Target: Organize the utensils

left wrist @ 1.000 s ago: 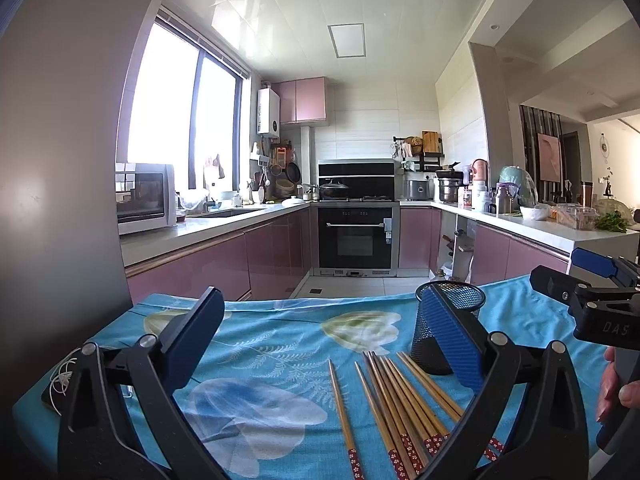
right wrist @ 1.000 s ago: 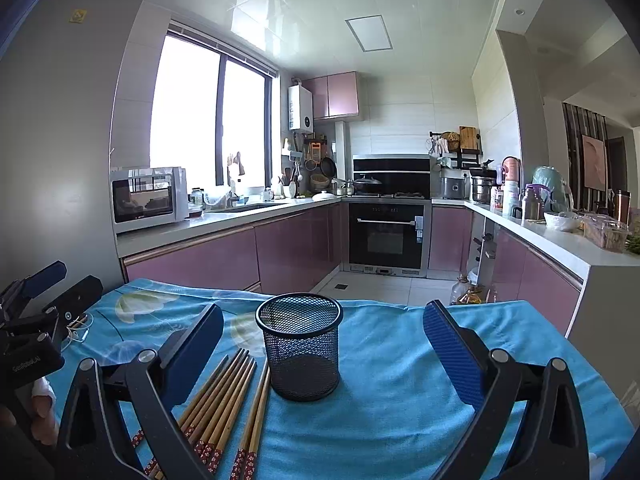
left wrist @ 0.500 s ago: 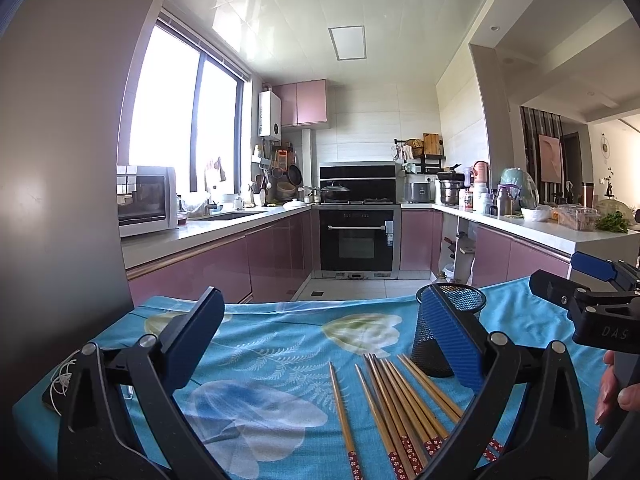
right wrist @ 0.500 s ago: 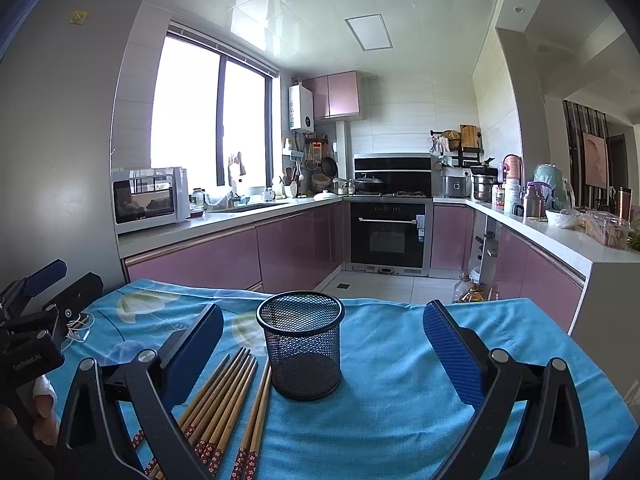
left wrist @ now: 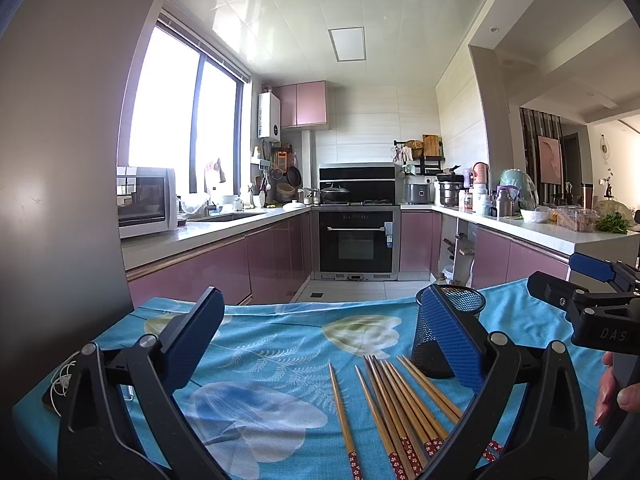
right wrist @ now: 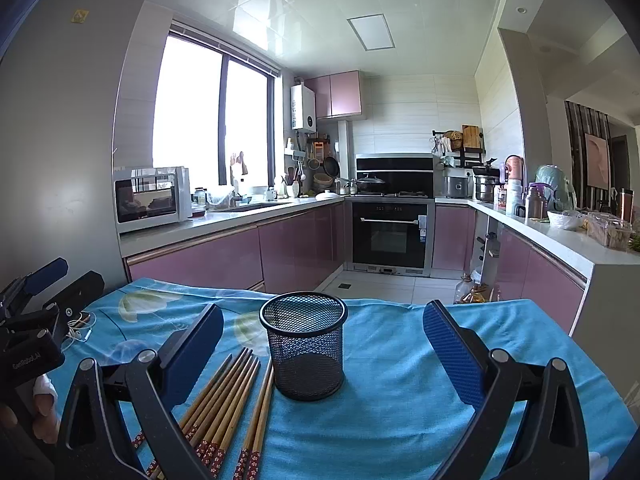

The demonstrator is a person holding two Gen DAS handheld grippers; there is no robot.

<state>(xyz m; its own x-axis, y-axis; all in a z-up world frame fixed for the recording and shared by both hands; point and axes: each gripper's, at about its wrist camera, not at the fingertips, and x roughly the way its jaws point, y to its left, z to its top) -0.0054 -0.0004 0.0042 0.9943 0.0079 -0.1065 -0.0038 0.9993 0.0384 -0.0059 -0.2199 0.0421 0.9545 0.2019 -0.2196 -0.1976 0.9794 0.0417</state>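
Several wooden chopsticks (left wrist: 400, 404) with red patterned ends lie side by side on the blue floral tablecloth (left wrist: 272, 344); they also show in the right wrist view (right wrist: 228, 396). A black mesh cup (right wrist: 306, 346) stands upright and empty just right of them, partly hidden by a finger in the left wrist view (left wrist: 460, 312). My left gripper (left wrist: 324, 340) is open and empty above the cloth, left of the chopsticks. My right gripper (right wrist: 324, 348) is open and empty, with the cup between its fingers further ahead.
The right gripper shows at the right edge of the left wrist view (left wrist: 592, 312), the left gripper at the left edge of the right wrist view (right wrist: 36, 320). A white earphone cable (left wrist: 64, 376) lies at the table's left edge. Kitchen counters and an oven (right wrist: 390, 236) stand beyond.
Both views have tilted slightly upward and the table sits a little lower in frame. Chopsticks and cup have not moved. Both grippers stay open.
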